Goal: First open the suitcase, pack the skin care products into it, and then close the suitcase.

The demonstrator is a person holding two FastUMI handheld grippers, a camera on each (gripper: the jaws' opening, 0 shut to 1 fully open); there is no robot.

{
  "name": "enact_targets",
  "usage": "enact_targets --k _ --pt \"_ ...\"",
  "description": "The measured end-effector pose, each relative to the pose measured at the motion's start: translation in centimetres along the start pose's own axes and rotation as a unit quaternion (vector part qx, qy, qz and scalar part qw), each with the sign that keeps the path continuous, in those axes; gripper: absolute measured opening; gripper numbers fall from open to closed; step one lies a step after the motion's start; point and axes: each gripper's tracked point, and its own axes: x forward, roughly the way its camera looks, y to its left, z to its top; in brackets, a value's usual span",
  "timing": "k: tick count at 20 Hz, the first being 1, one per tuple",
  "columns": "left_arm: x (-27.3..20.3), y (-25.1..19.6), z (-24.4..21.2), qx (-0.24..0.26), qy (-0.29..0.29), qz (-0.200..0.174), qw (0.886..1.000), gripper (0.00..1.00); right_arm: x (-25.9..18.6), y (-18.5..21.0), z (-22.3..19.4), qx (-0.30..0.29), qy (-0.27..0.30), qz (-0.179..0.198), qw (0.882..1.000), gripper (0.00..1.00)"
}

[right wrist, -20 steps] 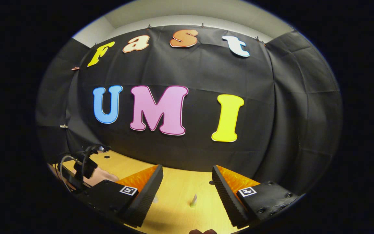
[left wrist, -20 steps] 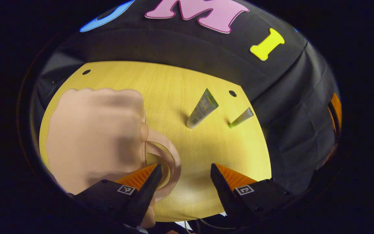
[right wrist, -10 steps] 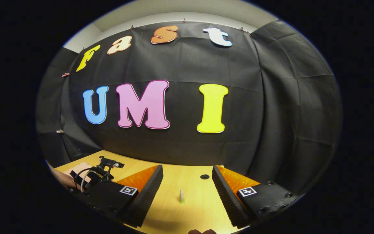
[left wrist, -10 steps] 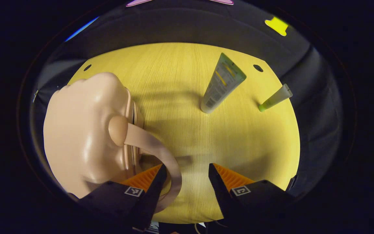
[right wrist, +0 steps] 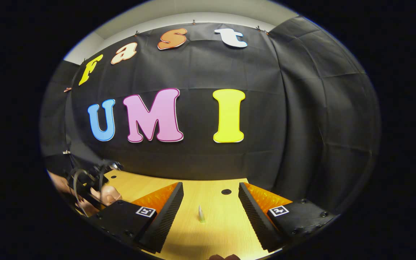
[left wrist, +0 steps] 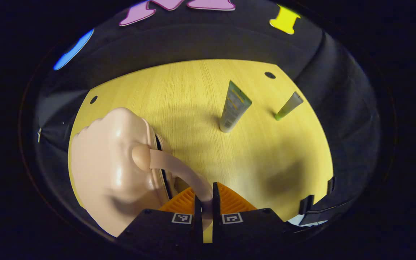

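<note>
The task is at its very start: the small, glossy, pale-pink hard-shell suitcase (left wrist: 116, 166) sits on the yellow wood-grain tabletop (left wrist: 193, 94) toward its left edge in the left gripper view, and it reads as not yet properly opened, with only a dark slit visible along the seam between its two halves. The left tool (left wrist: 204, 202) has its orange ribbed fingers pressed nearly together, pinching the suitcase's curved pink handle strap (left wrist: 179, 171) between them, which looks like the grip for steadying or pulling the case so that it can be opened. Both skin care products are well apart from the suitcase and nothing has been packed: a grey-green squeeze tube with yellow markings (left wrist: 235, 106) sits near the middle of the far half of the tabletop, and a slimmer grey tube with a lime-green cap (left wrist: 288, 105) sits just beyond it toward the far right corner; whether they stand or lie flat is hard to judge through the lens. The right tool (right wrist: 211, 213) is held above the tabletop's near edge with its fingers spread wide and empty, the slim tube (right wrist: 201, 214) showing between them farther off. In the right gripper view the left tool's black body and cable (right wrist: 89, 180) appear at the left edge by the suitcase. Opening, packing both tubes and closing all remain to be done.
</note>
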Motion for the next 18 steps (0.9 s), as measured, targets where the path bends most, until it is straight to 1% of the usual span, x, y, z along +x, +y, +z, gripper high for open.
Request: enact_targets --k 2,4,5,8,9,10,13,15,17,18 --pt "-4.5 2.7 1.7 -0.004 -0.033 0.001 0.999 0.14 0.4 1.6 1.2 -0.013 -0.015 0.008 1.000 0.97" --pt "-9.1 6.2 3.2 0.006 -0.071 0.017 0.997 0.14 0.7 3.7 2.5 -0.018 -0.029 0.019 0.999 0.97" --pt "-10.8 8.3 3.8 0.000 -0.092 0.027 0.995 0.14 0.9 4.9 3.1 -0.016 -0.035 0.026 0.999 0.97" --pt "-14.8 14.4 3.8 -0.045 -0.120 0.047 0.991 0.14 1.7 8.7 3.8 -0.024 -0.043 0.046 0.998 0.97" --pt "-16.0 16.7 3.7 -0.050 -0.134 0.057 0.988 0.14 2.0 9.9 4.0 -0.029 -0.044 0.050 0.997 0.97" --pt "-17.2 19.2 3.7 -0.047 -0.147 0.076 0.985 0.14 2.0 11.2 4.1 -0.030 -0.045 0.055 0.997 0.97" --pt "-19.3 28.3 2.9 -0.040 -0.156 0.157 0.974 0.14 2.5 15.0 4.6 -0.028 -0.050 0.070 0.996 0.97" --pt "-19.4 34.0 1.9 -0.051 -0.151 0.197 0.967 0.12 2.8 17.2 4.5 -0.024 -0.046 0.075 0.996 0.97" --pt "-18.6 41.0 0.3 -0.058 -0.135 0.237 0.961 0.11 2.9 19.1 4.3 -0.028 -0.041 0.075 0.996 0.97" --pt "-17.9 43.9 -0.6 -0.070 -0.124 0.243 0.959 0.11 2.9 19.7 4.4 -0.033 -0.039 0.073 0.996 0.97"
